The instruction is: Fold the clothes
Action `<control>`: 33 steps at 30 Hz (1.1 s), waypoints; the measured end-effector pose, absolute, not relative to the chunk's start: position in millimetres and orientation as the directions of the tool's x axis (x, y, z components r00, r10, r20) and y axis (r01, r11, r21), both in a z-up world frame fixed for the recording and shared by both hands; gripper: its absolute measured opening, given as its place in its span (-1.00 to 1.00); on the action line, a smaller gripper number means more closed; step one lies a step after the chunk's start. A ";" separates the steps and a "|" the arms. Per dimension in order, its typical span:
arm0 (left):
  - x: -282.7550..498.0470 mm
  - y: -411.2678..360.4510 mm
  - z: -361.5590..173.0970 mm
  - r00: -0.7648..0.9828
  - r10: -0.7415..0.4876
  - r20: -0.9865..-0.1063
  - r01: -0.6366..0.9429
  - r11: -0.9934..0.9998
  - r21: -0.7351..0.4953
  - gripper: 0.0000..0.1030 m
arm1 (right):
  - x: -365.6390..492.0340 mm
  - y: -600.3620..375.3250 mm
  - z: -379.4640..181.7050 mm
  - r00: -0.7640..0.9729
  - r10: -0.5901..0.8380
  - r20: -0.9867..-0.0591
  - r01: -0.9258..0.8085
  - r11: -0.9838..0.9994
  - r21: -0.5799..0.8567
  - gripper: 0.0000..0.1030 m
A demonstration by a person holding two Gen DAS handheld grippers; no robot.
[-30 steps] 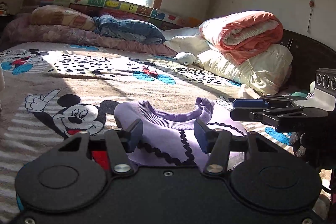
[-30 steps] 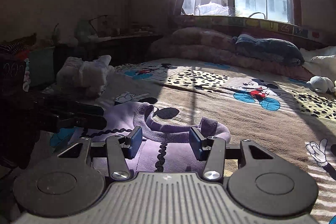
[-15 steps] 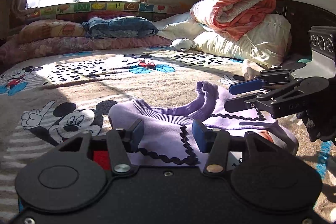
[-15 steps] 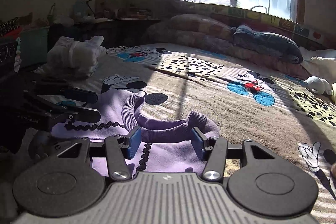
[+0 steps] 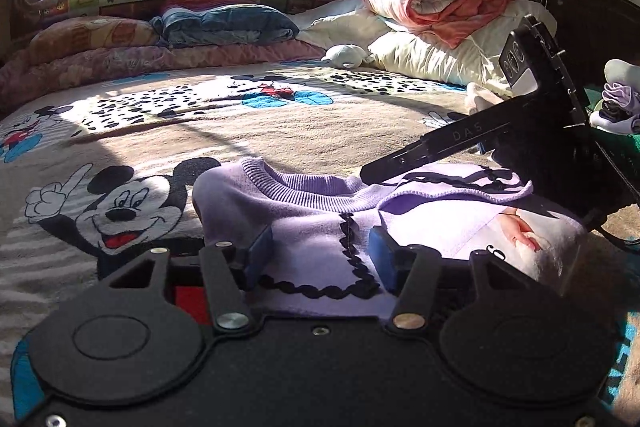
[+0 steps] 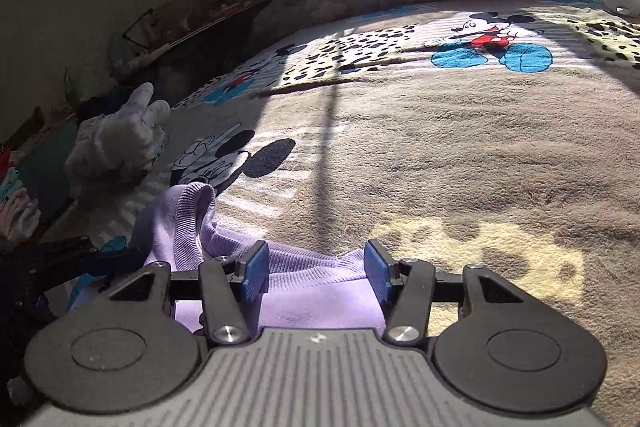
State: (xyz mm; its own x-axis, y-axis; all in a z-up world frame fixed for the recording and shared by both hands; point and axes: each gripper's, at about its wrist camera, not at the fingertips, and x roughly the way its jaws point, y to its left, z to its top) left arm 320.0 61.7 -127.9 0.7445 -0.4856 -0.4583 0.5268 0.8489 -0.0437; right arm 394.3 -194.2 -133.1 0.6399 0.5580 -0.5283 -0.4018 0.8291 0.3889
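Left tool (image 5: 320,253) jaws apart, low over the purple top (image 5: 304,239); right tool (image 6: 316,269) jaws apart at its ribbed collar (image 6: 304,269). Top lies rumpled on the bed blanket (image 5: 280,131). Advice: pinch one layer, pull flat evenly. Only the left view shows the printed front; only the right view shows a pale bundle (image 6: 116,143).
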 end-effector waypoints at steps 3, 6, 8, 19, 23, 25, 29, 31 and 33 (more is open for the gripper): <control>313.9 63.1 -123.2 0.749 -0.492 -0.444 0.530 0.847 -0.044 0.02 | 373.0 -197.3 -112.7 0.702 0.523 -0.484 -0.400 0.851 0.340 0.03; 300.6 67.2 -111.9 0.759 -0.509 -0.406 0.536 0.842 -0.053 0.05 | 330.7 -190.8 -90.0 0.753 0.484 -0.445 -0.441 0.874 0.205 0.03; 291.4 69.1 -105.6 0.765 -0.516 -0.386 0.539 0.840 -0.055 0.10 | 303.0 -181.3 -84.3 0.774 0.464 -0.431 -0.468 0.878 0.103 0.03; 257.9 55.6 -118.8 0.735 -0.510 -0.447 0.578 0.816 0.020 0.14 | 236.0 -141.4 -122.0 0.787 0.443 -0.429 -0.505 0.863 -0.035 0.17; 257.0 54.6 -124.5 0.743 -0.499 -0.446 0.571 0.820 0.033 0.22 | 244.2 -144.7 -133.4 0.784 0.438 -0.440 -0.481 0.877 0.015 0.25; 253.0 53.8 -122.5 0.751 -0.495 -0.437 0.568 0.822 0.045 0.23 | 244.3 -141.6 -134.6 0.783 0.428 -0.452 -0.477 0.879 0.006 0.26; 245.0 52.4 -118.4 0.767 -0.487 -0.418 0.562 0.824 0.070 0.24 | 221.2 -136.2 -117.6 0.816 0.417 -0.401 -0.476 0.877 -0.056 0.23; 241.1 51.6 -116.3 0.774 -0.483 -0.408 0.558 0.825 0.082 0.23 | 202.5 -137.4 -110.0 0.839 0.420 -0.346 -0.476 0.875 -0.090 0.18; 226.4 53.2 -105.2 0.787 -0.493 -0.371 0.558 0.825 0.090 0.23 | 191.3 -140.4 -107.1 0.848 0.416 -0.328 -0.467 0.880 -0.090 0.17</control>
State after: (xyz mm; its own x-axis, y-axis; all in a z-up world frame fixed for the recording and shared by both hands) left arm 226.4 53.2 -105.2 0.7872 -0.4926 -0.3711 0.5583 0.8248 0.0896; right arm 191.3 -140.4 -107.1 0.8480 0.4161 -0.3283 -0.4665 0.8799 -0.0897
